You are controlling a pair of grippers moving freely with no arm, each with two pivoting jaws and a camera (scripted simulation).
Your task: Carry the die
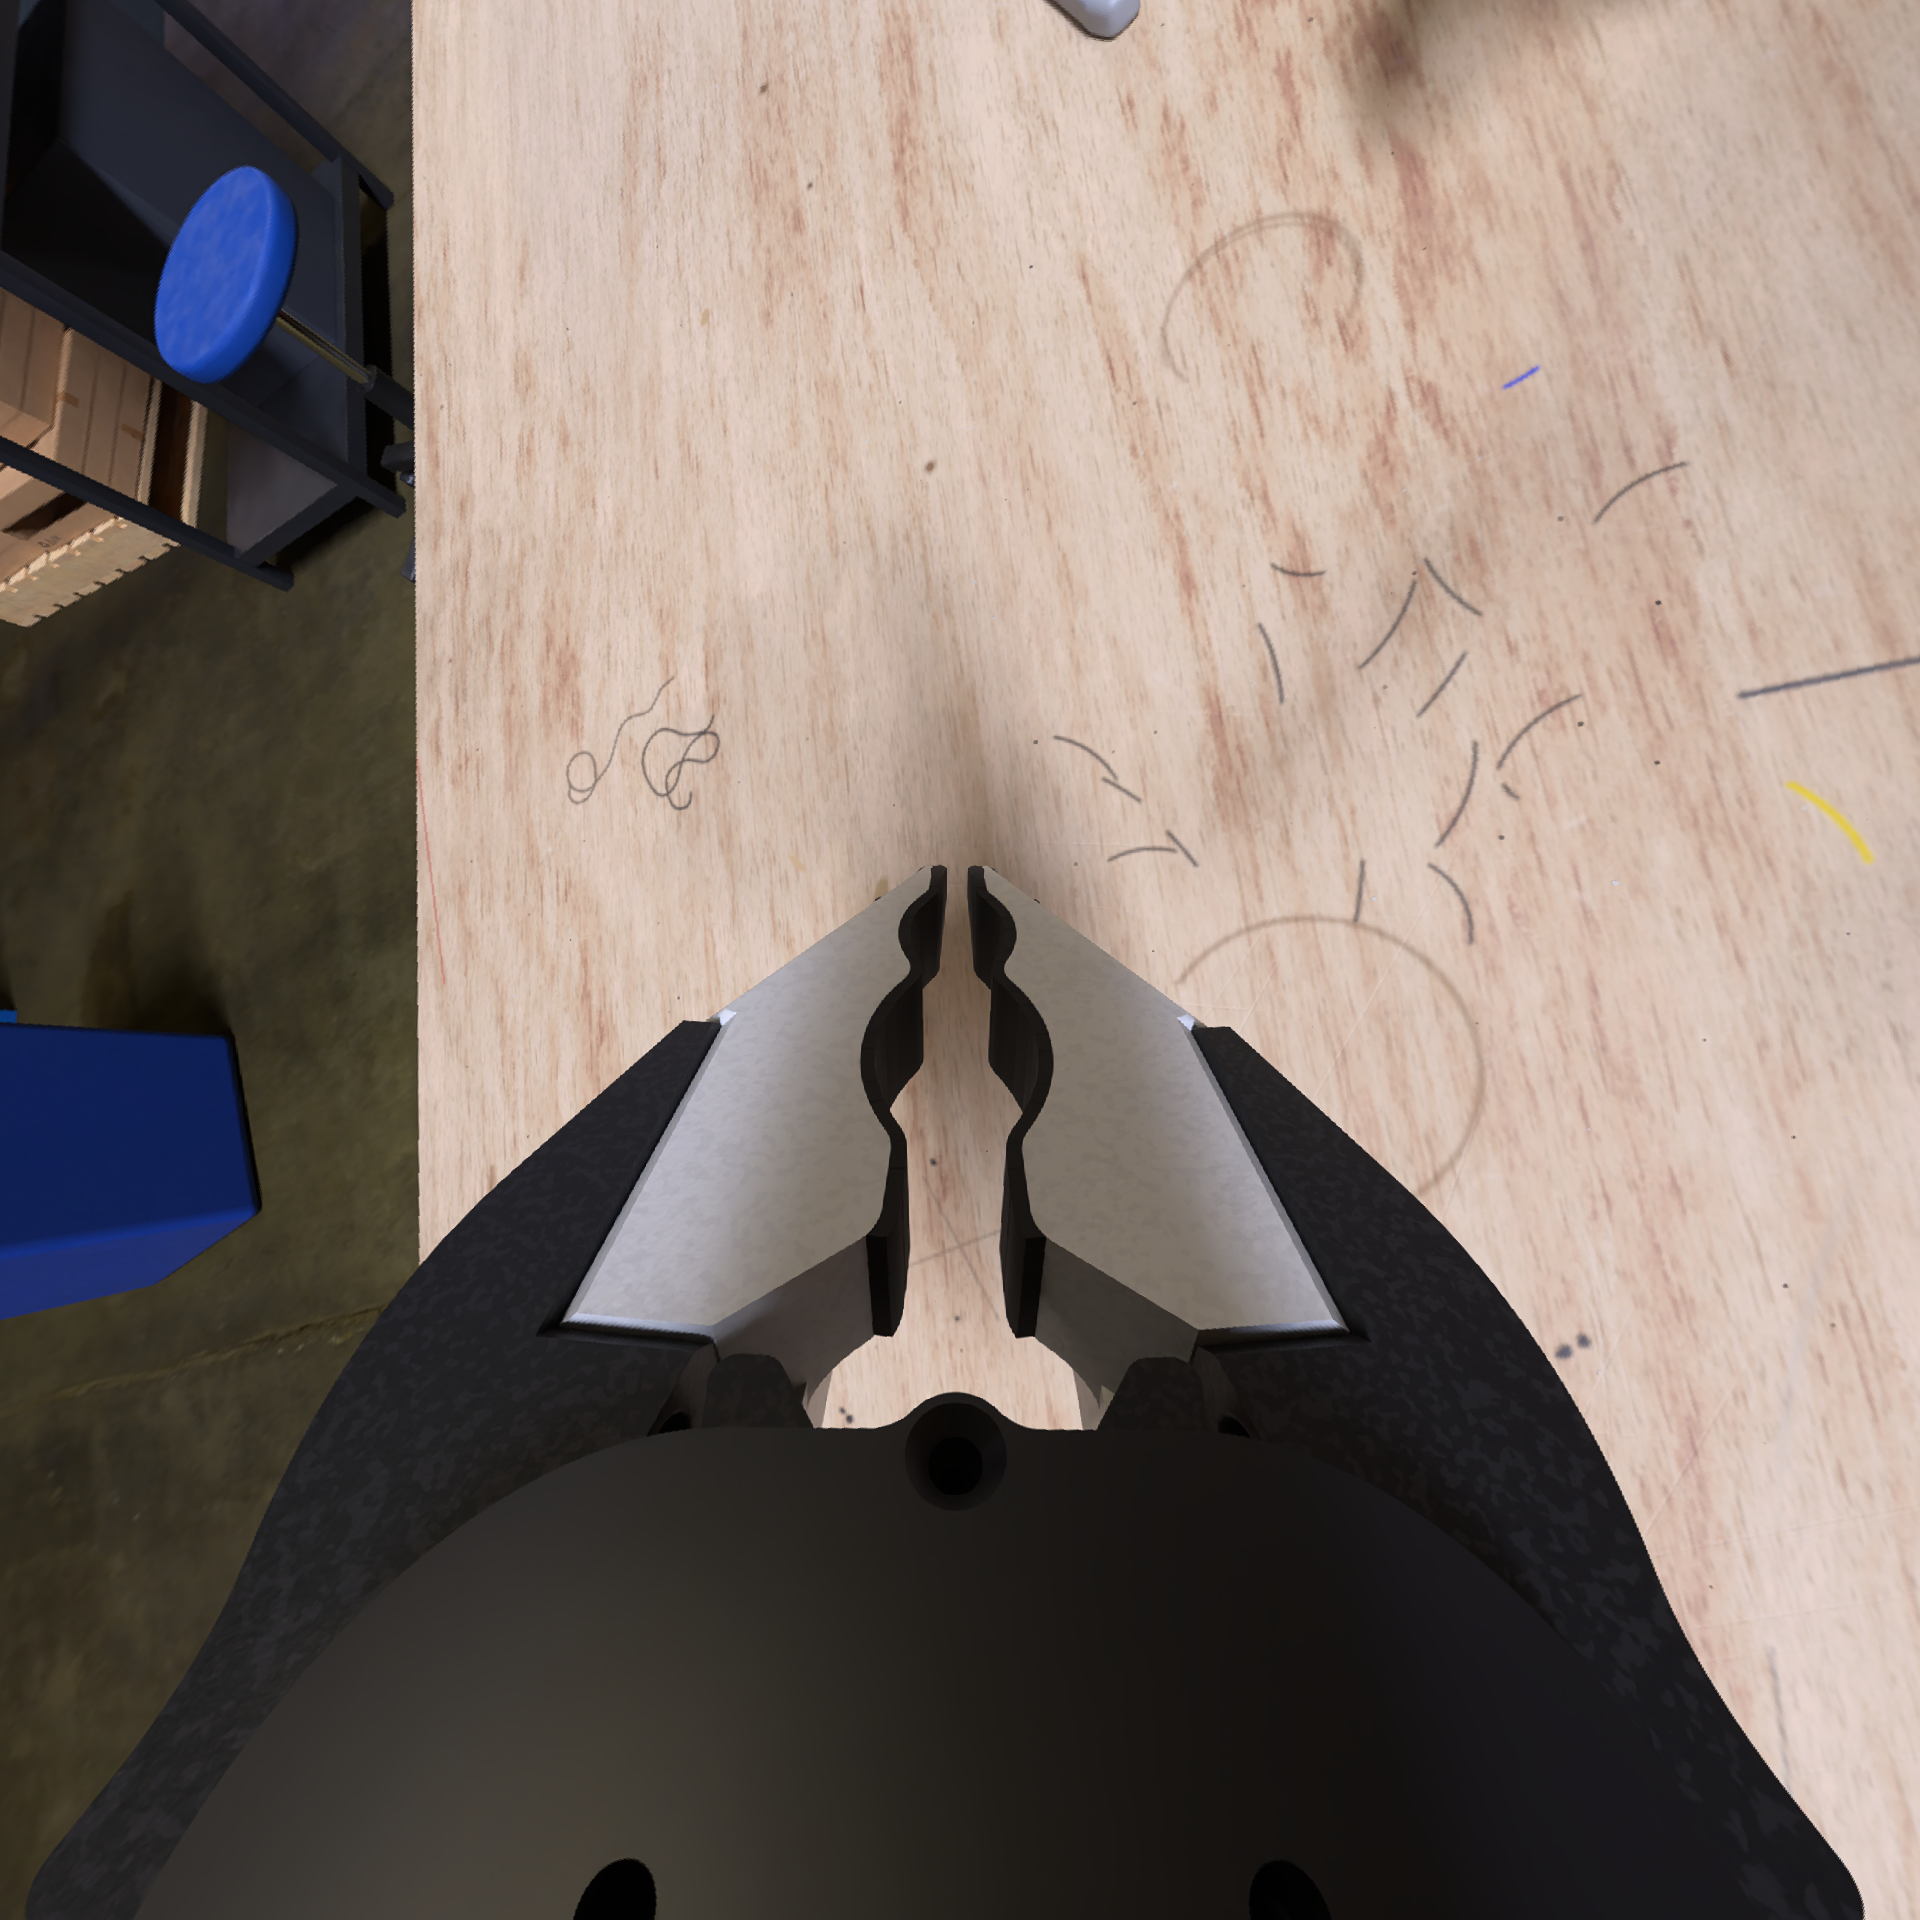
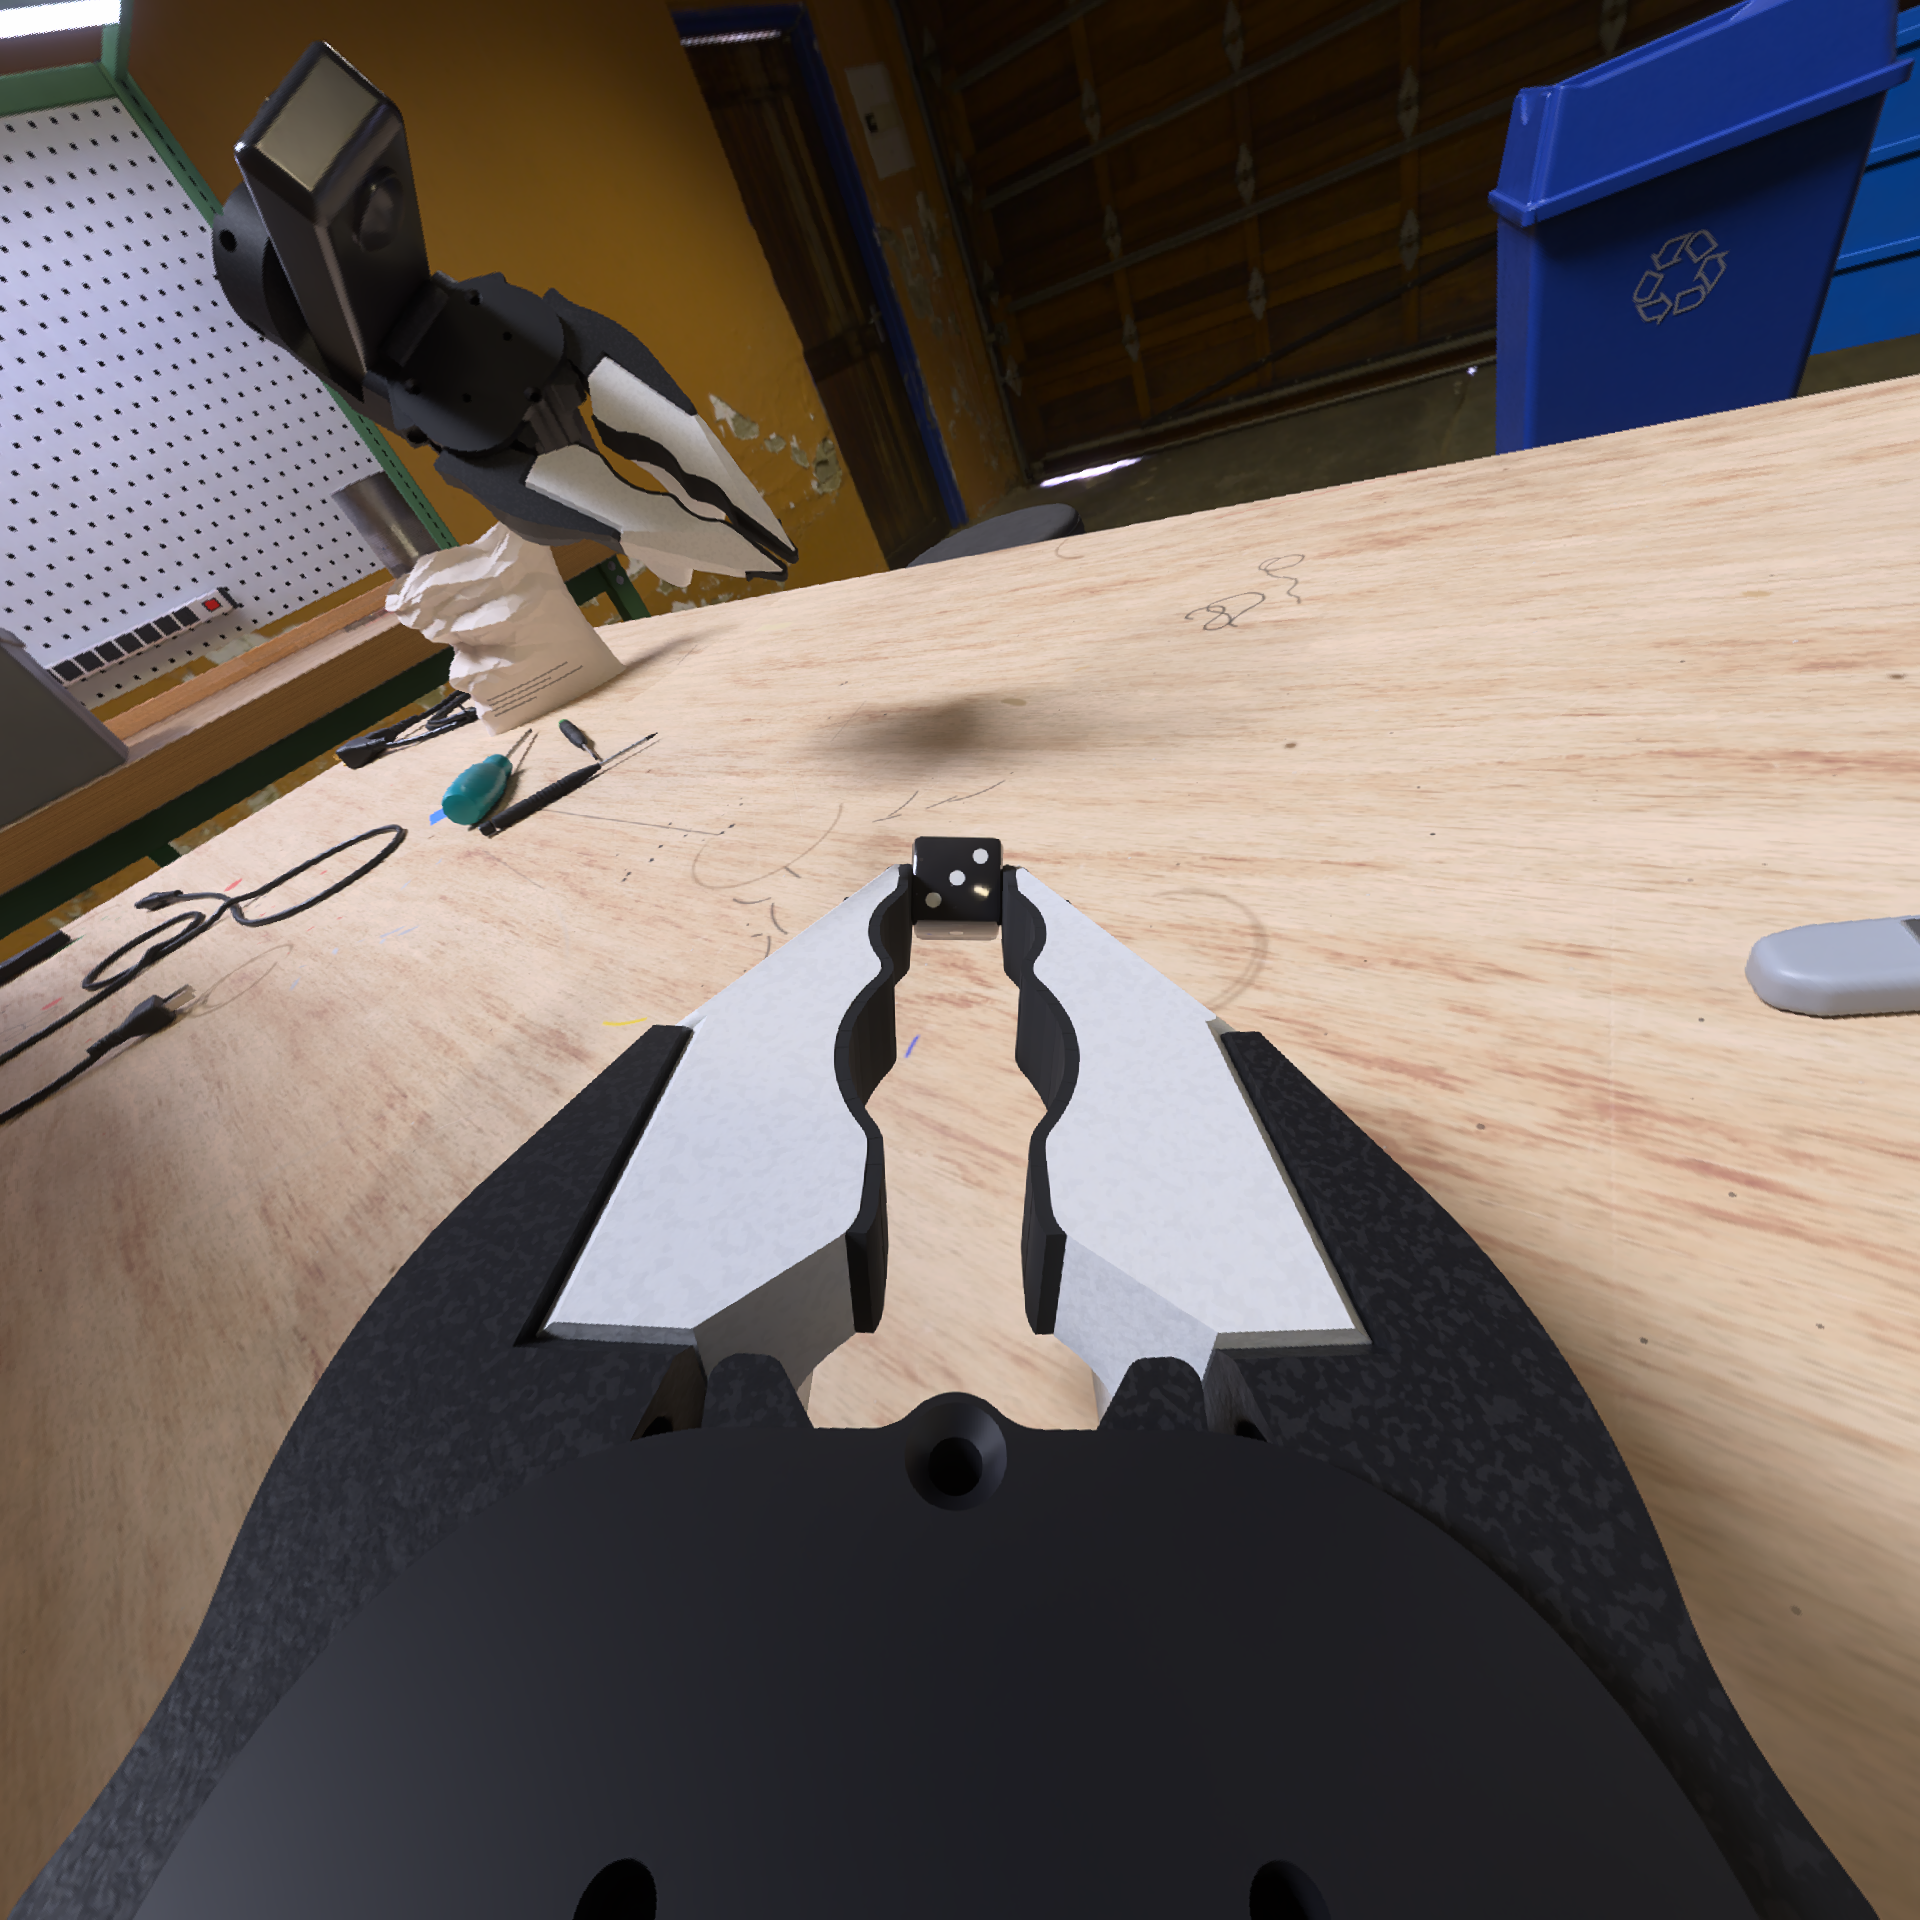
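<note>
A black die (image 2: 956, 881) with white pips sits between the fingertips of my right gripper (image 2: 956, 902), which is shut on it just above the wooden table (image 2: 1455, 779). My left gripper (image 1: 956, 878) is shut and empty, pointing down at the bare table (image 1: 831, 416) from well above. The left gripper also shows in the right wrist view (image 2: 774, 551), hovering high at the far left, apart from the die. The die is not in the left wrist view.
A green-handled screwdriver (image 2: 478, 787), thin tools (image 2: 566, 788), black cables (image 2: 208, 914) and crumpled paper (image 2: 499, 623) lie at the left. A grey object (image 2: 1839, 966) lies at the right. A blue bin (image 2: 1683, 229) stands beyond the table. A blue stool (image 1: 223, 275) stands off the table edge.
</note>
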